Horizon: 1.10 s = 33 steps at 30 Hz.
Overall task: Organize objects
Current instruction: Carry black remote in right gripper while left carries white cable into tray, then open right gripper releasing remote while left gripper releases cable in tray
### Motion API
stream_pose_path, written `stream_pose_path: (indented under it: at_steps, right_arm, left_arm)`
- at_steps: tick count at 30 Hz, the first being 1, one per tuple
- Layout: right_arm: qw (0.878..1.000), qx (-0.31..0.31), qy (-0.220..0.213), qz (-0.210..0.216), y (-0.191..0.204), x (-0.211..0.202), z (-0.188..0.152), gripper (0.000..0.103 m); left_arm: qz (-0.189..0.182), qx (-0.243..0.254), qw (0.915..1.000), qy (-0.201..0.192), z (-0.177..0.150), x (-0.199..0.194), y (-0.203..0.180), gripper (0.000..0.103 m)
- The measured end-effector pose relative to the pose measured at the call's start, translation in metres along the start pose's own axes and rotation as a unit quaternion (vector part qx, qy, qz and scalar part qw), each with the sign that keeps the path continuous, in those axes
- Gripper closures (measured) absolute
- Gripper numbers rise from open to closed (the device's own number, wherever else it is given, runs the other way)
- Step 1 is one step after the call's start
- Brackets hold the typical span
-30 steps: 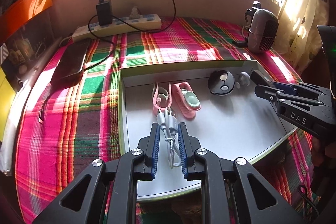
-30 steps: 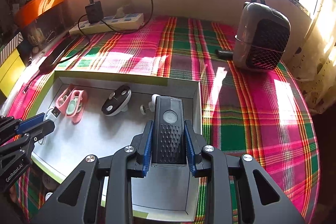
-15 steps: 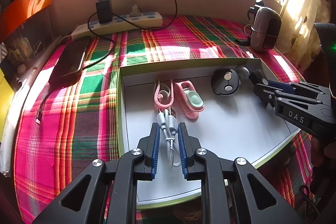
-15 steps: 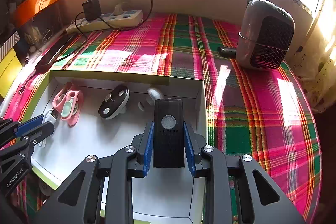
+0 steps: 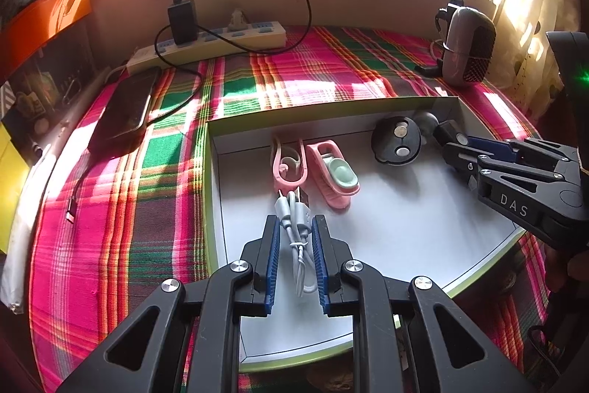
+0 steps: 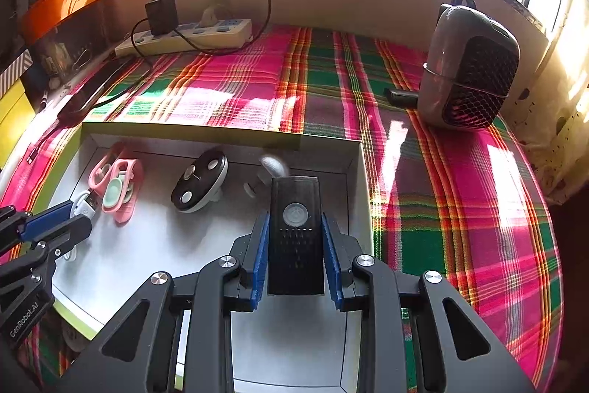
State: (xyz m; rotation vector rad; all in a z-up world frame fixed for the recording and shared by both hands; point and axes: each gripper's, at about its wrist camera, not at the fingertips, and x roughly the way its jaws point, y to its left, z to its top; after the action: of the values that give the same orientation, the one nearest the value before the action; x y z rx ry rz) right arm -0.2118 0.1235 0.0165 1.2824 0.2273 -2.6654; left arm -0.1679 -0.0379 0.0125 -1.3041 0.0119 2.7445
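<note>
A white shallow box with green rim [image 5: 213, 172] [image 6: 362, 172] lies on the plaid cloth. My left gripper [image 5: 293, 221] is shut on a coiled grey USB cable [image 5: 294, 220] over the box's left part; the gripper also shows in the right wrist view [image 6: 73, 220]. My right gripper [image 6: 294, 225] is shut on a black rectangular device with a round button [image 6: 294, 231], held at the box's right end; the gripper also shows in the left wrist view [image 5: 456, 150]. In the box lie two pink clips [image 5: 313, 168] [image 6: 117, 183], a black round disc [image 5: 397, 140] [image 6: 200, 181] and a small grey piece [image 6: 274, 164].
A small heater [image 6: 467, 69] [image 5: 467, 46] stands at the back right with a black stick [image 6: 401, 96] beside it. A power strip with charger [image 5: 206, 43] [image 6: 184, 35] lies along the back wall. A dark phone [image 5: 125, 107] lies at the left on its cable.
Both grippers have drawn back a little towards the near side, each with its object still in it. The black device now sits lower and flatter over the box's right end.
</note>
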Motion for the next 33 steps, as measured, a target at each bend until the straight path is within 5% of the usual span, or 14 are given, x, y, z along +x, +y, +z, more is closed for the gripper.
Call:
stream_pose_path:
  at_steps: [26,33]
  right_arm:
    - [1.000,-0.002,-0.005,-0.013,0.0032,0.0011,-0.0006,0.073]
    - [1.000,-0.002,-0.010,-0.009,0.0055,-0.0011,-0.0012,0.060]
  left_arm:
    - [0.009,0.007,0.9999,0.000,0.0010,0.0012,-0.0007,0.087]
    - [0.008,0.005,1.0000,-0.001,0.0004,-0.0002,-0.0016,0.084]
